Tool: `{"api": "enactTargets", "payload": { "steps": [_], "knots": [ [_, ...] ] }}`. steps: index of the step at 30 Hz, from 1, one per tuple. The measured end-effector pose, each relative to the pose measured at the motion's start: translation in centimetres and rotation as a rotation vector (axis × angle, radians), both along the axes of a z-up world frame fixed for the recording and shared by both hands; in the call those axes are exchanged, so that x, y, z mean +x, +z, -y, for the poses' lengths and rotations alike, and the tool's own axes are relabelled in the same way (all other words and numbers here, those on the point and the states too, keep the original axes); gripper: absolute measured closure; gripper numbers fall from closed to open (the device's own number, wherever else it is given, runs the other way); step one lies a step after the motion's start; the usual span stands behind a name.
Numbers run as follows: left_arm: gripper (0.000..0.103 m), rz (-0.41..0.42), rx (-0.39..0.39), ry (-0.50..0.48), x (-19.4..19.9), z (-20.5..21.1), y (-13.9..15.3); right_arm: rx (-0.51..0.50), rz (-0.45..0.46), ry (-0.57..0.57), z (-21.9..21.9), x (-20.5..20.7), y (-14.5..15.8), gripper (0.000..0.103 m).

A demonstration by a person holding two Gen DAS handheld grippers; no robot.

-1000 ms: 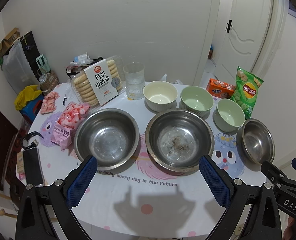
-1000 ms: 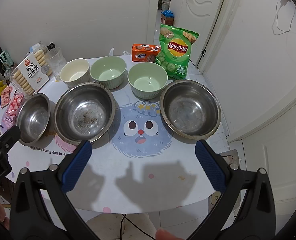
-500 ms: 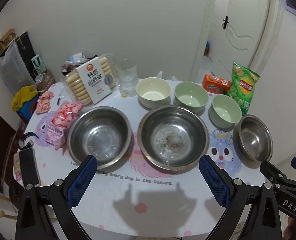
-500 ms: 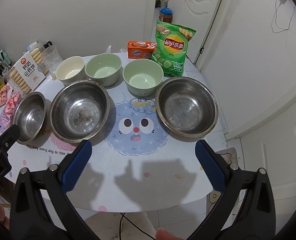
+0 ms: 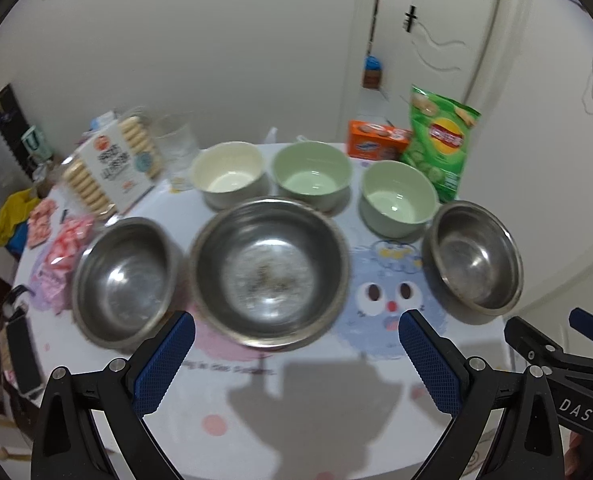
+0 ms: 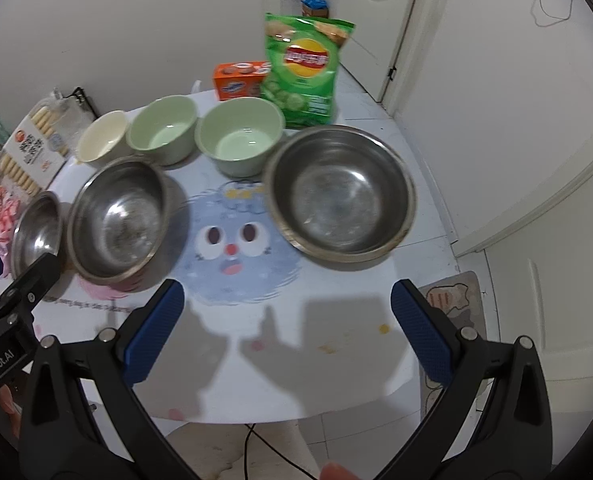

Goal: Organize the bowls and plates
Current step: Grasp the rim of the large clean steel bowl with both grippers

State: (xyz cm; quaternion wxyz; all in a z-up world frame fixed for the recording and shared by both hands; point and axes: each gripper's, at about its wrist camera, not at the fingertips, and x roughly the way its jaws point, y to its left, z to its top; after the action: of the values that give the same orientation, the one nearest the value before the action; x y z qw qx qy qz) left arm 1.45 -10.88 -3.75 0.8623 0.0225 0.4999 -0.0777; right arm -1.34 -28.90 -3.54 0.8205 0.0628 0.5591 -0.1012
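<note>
Here, both views are motion-blurred, box lettering unreadable.
Left gripper (image 5: 296, 350) and right gripper (image 6: 286, 326) hover spread, empty, above the table's (image 6: 336, 360) bare near edge; steel bowls (image 6: 338, 190) beyond.

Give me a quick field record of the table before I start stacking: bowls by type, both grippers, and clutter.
steel bowls: three in the front row: left steel bowl, middle steel bowl, right steel bowl
ceramic bowls: cream bowl, green bowl, second green bowl, back row
stacking: none nested yet
left gripper: open, empty
right gripper: open, empty
clutter: chip bag, orange box, biscuit pack
</note>
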Motion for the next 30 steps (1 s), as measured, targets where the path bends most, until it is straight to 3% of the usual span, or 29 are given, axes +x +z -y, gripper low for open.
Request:
{"api": "enactTargets", "payload": {
  "steps": [5,13,15,22,23,26,30],
  "knots": [
    [0.000,-0.075,-0.070,-0.037,1.8,4.5,-1.6,0.004,-0.005,-0.016,3.7,0.4,-1.1,0.000],
    [0.001,-0.220,-0.160,-0.006,5.0,10.5,-5.8,0.059,-0.040,-0.060,11.3,3.1,-3.8,0.000],
    [0.007,-0.256,-0.166,0.003,5.8,11.6,-7.2,0.074,-0.053,-0.052,12.6,4.0,-4.9,0.001],
    [0.035,-0.353,-0.178,0.049,8.0,13.0,-10.6,0.182,-0.123,-0.033,15.2,6.3,-8.9,0.036],
    [0.043,-0.365,-0.181,0.049,8.2,13.2,-11.0,0.198,-0.131,-0.033,15.5,6.5,-9.4,0.038],
    [0.053,-0.393,-0.191,0.048,8.8,13.7,-12.0,0.199,-0.128,-0.032,16.3,7.2,-10.1,0.042],
    [0.057,-0.405,-0.189,0.080,9.2,13.6,-12.5,0.218,-0.119,-0.044,17.2,8.3,-10.1,0.046]
  ]
}}
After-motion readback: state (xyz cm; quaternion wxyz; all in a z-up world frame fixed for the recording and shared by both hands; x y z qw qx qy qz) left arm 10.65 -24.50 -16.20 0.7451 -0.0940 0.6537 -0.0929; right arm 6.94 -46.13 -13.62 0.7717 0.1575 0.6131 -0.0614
